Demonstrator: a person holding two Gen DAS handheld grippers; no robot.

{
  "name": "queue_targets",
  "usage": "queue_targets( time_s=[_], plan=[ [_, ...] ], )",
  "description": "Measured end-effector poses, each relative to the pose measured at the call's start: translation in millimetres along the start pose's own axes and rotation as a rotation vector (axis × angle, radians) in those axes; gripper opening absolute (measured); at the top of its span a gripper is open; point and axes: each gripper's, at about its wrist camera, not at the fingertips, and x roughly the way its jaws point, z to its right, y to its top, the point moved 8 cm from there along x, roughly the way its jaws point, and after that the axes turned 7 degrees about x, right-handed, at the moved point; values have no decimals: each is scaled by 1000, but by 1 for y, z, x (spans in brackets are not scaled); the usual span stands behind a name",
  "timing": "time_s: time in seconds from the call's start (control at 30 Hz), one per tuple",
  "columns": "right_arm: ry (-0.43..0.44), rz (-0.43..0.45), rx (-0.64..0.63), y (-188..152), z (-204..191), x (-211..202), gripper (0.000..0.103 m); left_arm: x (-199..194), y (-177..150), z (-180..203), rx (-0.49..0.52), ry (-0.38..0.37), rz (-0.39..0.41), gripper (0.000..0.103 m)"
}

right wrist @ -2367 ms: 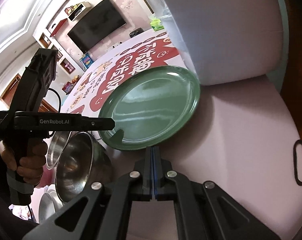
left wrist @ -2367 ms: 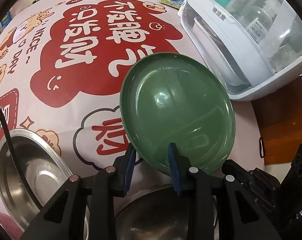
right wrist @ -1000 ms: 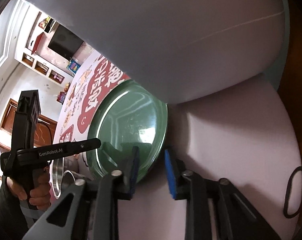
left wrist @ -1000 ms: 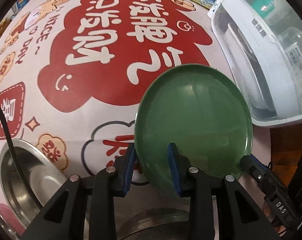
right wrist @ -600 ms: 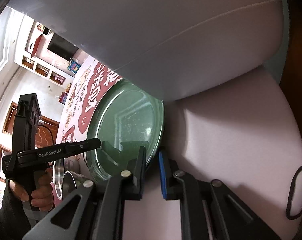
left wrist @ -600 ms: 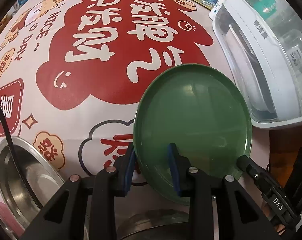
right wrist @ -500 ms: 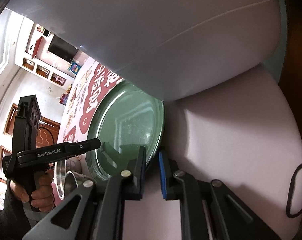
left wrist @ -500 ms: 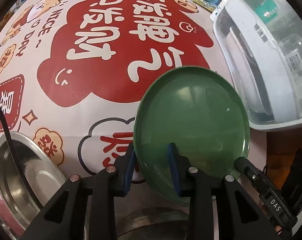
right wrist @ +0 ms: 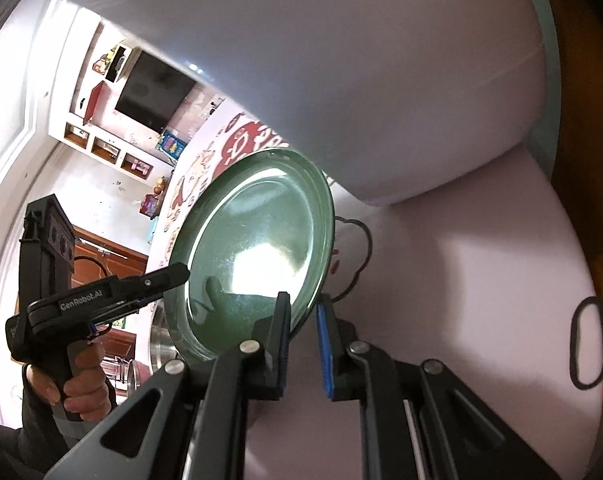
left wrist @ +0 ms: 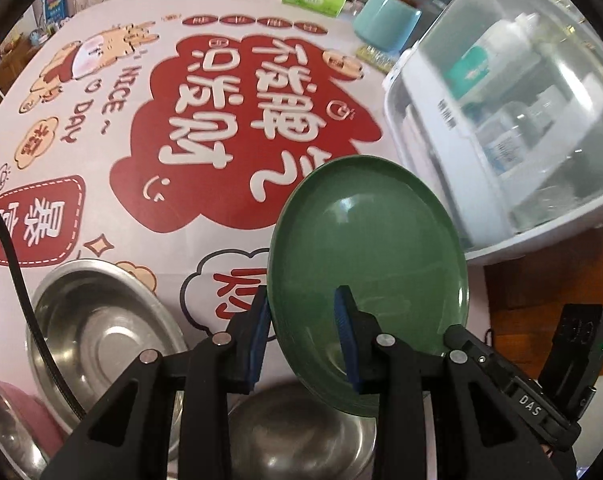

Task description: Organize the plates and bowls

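Here both grippers' fingers (left wrist: 343, 344) clamp the green plate (left wrist: 365, 248), beside the white cabinet (left wrist: 501, 128), above steel bowls (left wrist: 101, 336).

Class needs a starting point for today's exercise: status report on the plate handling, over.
Left gripper shut on green plate rim; right gripper jaws just closed on its right edge. Plate tilted, off the table. Steel bowl directly below.

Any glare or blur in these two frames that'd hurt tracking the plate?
Right wrist view: a blown-out white glare patch sits on the green plate, hiding its surface there, and the white dish cabinet fills the top as a featureless mass. Left wrist view: the plate is evenly lit with one small highlight; the cabinet looks motion-smeared; fisheye bends the tablecloth edges.
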Motion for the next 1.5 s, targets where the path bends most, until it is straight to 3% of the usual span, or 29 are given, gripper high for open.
queue_targets(
  time_s=[0.3,0.6,1.03,1.3,1.5],
  plan=[
    [43,16,-25,-16,-20,-26,12,-45,-17,10,33,-4,78,31],
    [89,31,-111,-30,-45,-49,12,-88,-61,-3,6,-21,158,31],
    [83,19,-304,-83,-101,-58,12,-138,-134,-36,-56,-32,239,31],
    [65,-35,-408,-128,-120,-56,13,-160,-179,-59,-107,-14,253,31],
    [47,-66,-467,-157,-128,-55,13,-161,-216,-73,-145,-6,210,31]
  ],
)
